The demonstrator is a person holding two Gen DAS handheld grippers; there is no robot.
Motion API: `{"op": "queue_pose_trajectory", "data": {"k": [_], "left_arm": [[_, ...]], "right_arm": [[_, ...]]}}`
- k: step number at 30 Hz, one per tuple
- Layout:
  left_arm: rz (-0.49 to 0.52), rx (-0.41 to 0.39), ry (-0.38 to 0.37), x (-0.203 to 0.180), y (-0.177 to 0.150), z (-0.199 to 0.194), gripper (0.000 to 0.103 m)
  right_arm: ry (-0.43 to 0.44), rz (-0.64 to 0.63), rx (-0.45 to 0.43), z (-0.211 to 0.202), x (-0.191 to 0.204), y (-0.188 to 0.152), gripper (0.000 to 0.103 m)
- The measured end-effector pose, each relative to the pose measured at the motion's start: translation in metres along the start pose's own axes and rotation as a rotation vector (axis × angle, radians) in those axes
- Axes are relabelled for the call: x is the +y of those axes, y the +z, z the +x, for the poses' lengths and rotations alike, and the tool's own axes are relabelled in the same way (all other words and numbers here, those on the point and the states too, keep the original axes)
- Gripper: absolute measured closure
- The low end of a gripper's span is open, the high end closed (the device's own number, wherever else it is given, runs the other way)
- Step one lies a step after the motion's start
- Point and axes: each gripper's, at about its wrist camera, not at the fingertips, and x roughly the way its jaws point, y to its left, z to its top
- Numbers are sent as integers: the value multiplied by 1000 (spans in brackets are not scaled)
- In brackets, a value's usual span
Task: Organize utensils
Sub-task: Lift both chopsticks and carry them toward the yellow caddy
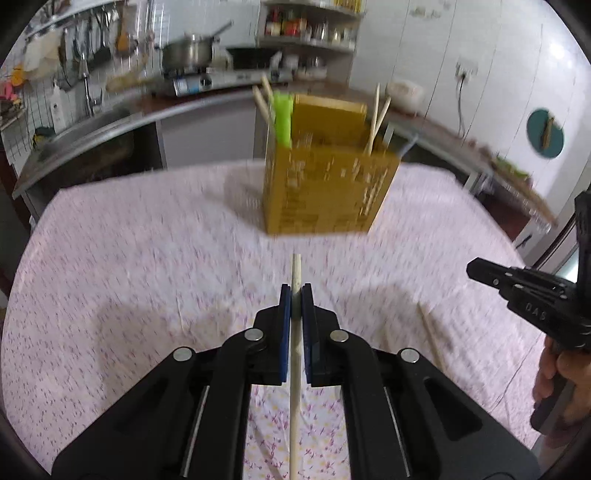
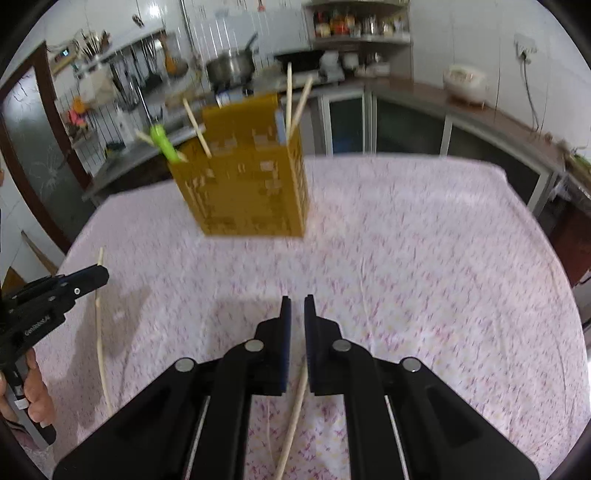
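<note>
I'm in a home kitchen: ahead of my gripper a steel pot (image 1: 188, 53) sits on a portable stove (image 1: 207, 79), spice jars fill a shelf (image 1: 306, 27), utensils hang left, a rice cooker (image 2: 464, 82) stands right.

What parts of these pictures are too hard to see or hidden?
- Left wrist view: the lower end of the wooden chopstick in the left gripper is cut off by the bottom edge.
- Both views: the pattern on the yellow perforated utensil holder is smeared by blur.
- Right wrist view: whether the right gripper truly pinches its chopstick; the jaws hide the contact.
</note>
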Motion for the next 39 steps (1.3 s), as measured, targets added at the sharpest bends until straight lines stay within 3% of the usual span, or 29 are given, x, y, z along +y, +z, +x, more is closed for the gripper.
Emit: {"op": "queue_pose_trajectory", "data": {"k": [2, 7, 10, 22, 24, 25, 27, 30, 32, 33, 34, 39], "left_arm": [[15, -1, 0, -4, 0, -4, 99], [12, 56, 47, 0, -3, 14, 98], [0, 66, 35, 6, -2, 15, 98], [17, 82, 31, 9, 0, 18, 98], [10, 82, 28, 11, 0, 18, 98], [10, 79, 27, 11, 0, 18, 98], [15, 76, 27, 11, 0, 16, 98], [16, 77, 25, 9, 0, 15, 98], [18, 75, 21, 9, 0, 14, 98], [19, 73, 20, 8, 0, 14, 98], [20, 72, 19, 9, 0, 13, 98], [19, 57, 6, 11, 1, 7, 98]], "right_arm": [[-12, 1, 13, 1, 0, 2, 98], [-31, 0, 203, 42, -3, -6, 97], [-23, 25, 271, 61, -9, -16, 97], [-62, 22, 464, 98, -6, -22, 93], [-45, 37, 488, 101, -7, -21, 85], [-17, 53, 502, 101, -8, -19, 73], [23, 65, 516, 103, -8, -18, 67], [-26, 2, 514, 106, 2, -17, 70], [-67, -47, 491, 106, 11, -18, 82], [-70, -53, 482, 105, 12, -18, 93], [-61, -43, 473, 103, 10, -17, 96], [-39, 2, 413, 90, -5, -19, 97]]}}
